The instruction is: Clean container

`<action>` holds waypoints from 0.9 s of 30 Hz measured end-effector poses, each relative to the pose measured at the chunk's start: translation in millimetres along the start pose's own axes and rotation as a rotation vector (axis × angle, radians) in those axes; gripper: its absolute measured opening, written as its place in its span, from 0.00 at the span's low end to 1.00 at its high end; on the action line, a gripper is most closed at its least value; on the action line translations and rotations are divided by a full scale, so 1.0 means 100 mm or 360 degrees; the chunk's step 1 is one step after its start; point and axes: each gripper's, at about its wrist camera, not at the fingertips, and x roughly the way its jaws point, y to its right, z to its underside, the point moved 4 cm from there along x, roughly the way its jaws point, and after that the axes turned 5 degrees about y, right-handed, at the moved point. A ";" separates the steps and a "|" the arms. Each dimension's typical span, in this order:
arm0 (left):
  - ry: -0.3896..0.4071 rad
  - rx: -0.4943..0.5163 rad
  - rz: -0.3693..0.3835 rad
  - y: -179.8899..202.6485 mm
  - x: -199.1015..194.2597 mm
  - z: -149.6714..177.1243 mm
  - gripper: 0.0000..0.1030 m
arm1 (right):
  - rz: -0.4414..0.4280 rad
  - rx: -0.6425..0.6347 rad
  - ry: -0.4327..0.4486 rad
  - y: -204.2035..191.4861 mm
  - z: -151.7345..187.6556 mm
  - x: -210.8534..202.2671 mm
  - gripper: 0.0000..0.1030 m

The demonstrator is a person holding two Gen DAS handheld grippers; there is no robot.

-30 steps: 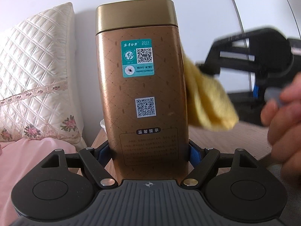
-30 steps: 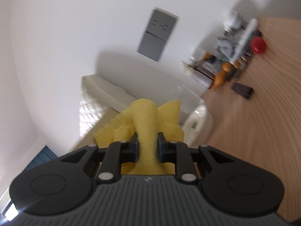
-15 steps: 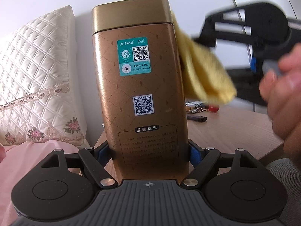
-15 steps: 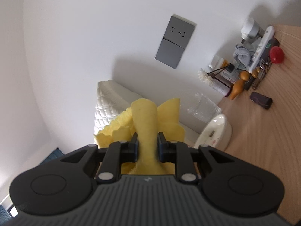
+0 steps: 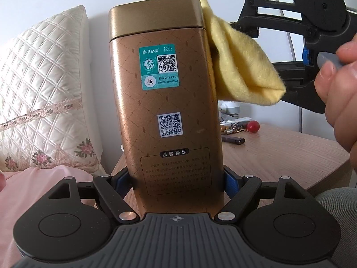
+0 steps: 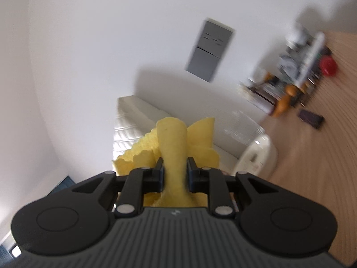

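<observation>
A tall bronze tin container (image 5: 169, 102) with a gold lid and QR stickers stands upright in my left gripper (image 5: 176, 178), which is shut on its lower part. A folded yellow cloth (image 5: 241, 60) presses against the tin's upper right side, near the lid. My right gripper (image 6: 175, 173) is shut on that yellow cloth (image 6: 174, 143); in the left wrist view its black frame (image 5: 301, 22) shows at the upper right with a person's hand (image 5: 341, 82) on it. The tin does not show in the right wrist view.
A quilted cream pillow (image 5: 42, 93) and pink bedding (image 5: 33, 192) lie at the left. A wooden table (image 5: 279, 149) at the right carries a red ball (image 5: 254, 126), keys, a dark lighter (image 5: 234, 140) and small clutter. A grey wall socket (image 6: 209, 51) is behind.
The yellow cloth and right gripper have moved up along the tin's right side, from mid-height to beside the lid. The tin stays held in the left gripper.
</observation>
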 end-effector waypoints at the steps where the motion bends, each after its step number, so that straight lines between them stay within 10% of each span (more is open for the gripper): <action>1: 0.0000 0.0000 0.0000 0.00 0.00 0.00 0.81 | 0.0014 -0.0015 -0.0001 0.02 0.01 0.00 0.22; 8: 0.0001 0.0000 0.0003 -0.01 0.02 0.01 0.81 | 0.0186 0.0050 -0.0075 0.33 0.17 -0.09 0.22; 19: 0.0008 0.0001 0.0012 -0.05 0.02 0.03 0.81 | -0.0076 -0.0087 0.0010 0.11 0.12 -0.13 0.22; 27: 0.0006 0.0003 0.0008 -0.02 0.03 0.04 0.81 | 0.0200 0.0010 -0.0091 0.36 0.16 -0.06 0.22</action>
